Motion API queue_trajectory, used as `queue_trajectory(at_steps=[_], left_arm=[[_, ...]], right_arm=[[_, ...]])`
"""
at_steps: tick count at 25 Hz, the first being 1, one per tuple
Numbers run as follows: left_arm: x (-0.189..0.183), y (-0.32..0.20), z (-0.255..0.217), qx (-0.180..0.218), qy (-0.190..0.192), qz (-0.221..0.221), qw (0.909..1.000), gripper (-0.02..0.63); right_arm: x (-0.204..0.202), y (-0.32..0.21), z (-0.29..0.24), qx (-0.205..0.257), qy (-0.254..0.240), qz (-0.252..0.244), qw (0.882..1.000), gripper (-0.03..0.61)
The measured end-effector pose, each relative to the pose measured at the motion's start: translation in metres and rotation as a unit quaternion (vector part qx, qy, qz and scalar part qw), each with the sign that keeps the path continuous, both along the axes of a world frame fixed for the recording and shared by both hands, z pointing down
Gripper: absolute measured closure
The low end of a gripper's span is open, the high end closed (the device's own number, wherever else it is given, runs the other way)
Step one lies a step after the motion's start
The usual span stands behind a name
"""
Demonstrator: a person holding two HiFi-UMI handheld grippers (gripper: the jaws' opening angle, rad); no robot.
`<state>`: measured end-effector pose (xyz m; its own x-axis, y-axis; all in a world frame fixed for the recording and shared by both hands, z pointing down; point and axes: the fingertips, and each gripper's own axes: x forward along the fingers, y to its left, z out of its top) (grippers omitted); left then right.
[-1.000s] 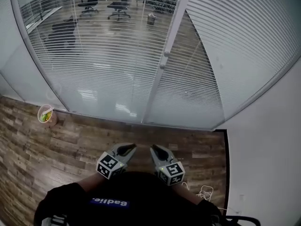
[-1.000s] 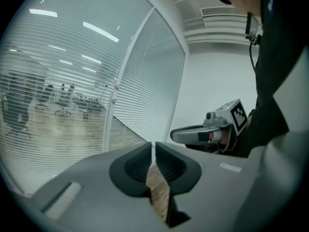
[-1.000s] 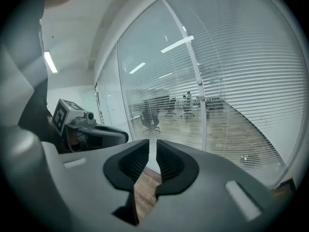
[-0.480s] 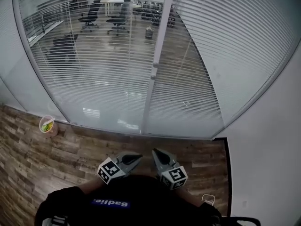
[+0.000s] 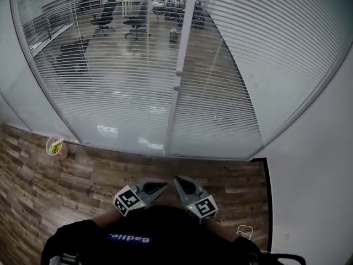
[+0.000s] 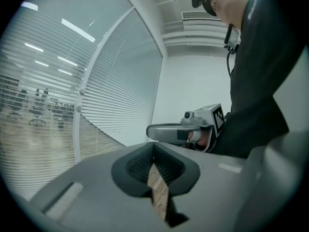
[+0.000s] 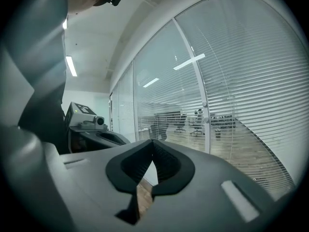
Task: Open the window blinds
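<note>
White slatted blinds [image 5: 110, 65] hang across the glass wall in front of me. The left panel's slats are see-through enough to show office chairs behind; the right panel [image 5: 270, 48] looks more closed. A white post with a small knob [image 5: 177, 72] divides them. My left gripper [image 5: 164, 185] and right gripper [image 5: 177, 180] hang close to my body above the wood floor, far short of the blinds. Both are shut on nothing. The left gripper view shows its jaw tips [image 6: 153, 146] meeting, with the right gripper [image 6: 150, 132] beside it. The right gripper view likewise shows its tips [image 7: 153, 143] touching.
A small cup with something green [image 5: 55, 146] stands on the wood floor [image 5: 83, 175] at the foot of the glass, to the left. A white wall [image 5: 320, 175] closes the right side. A white cable [image 5: 242, 231] lies on the floor near it.
The head view has shifted, so the post and knob now sit further left and more upright. Both grippers have stayed close to my body, tips pointing toward each other.
</note>
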<state>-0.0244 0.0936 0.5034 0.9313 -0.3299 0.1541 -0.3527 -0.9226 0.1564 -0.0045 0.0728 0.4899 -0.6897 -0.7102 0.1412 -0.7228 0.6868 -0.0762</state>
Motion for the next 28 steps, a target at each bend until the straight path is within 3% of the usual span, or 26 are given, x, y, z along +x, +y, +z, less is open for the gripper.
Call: queue_trajectory(at_steps=[28], left_arm=[[0.002,-0.004,0.002,-0.009,-0.007,-0.007,0.9999,0.614]], right_arm=[[-0.001,0.001,-0.002,-0.002,0.004,-0.015,1.000,0.577]])
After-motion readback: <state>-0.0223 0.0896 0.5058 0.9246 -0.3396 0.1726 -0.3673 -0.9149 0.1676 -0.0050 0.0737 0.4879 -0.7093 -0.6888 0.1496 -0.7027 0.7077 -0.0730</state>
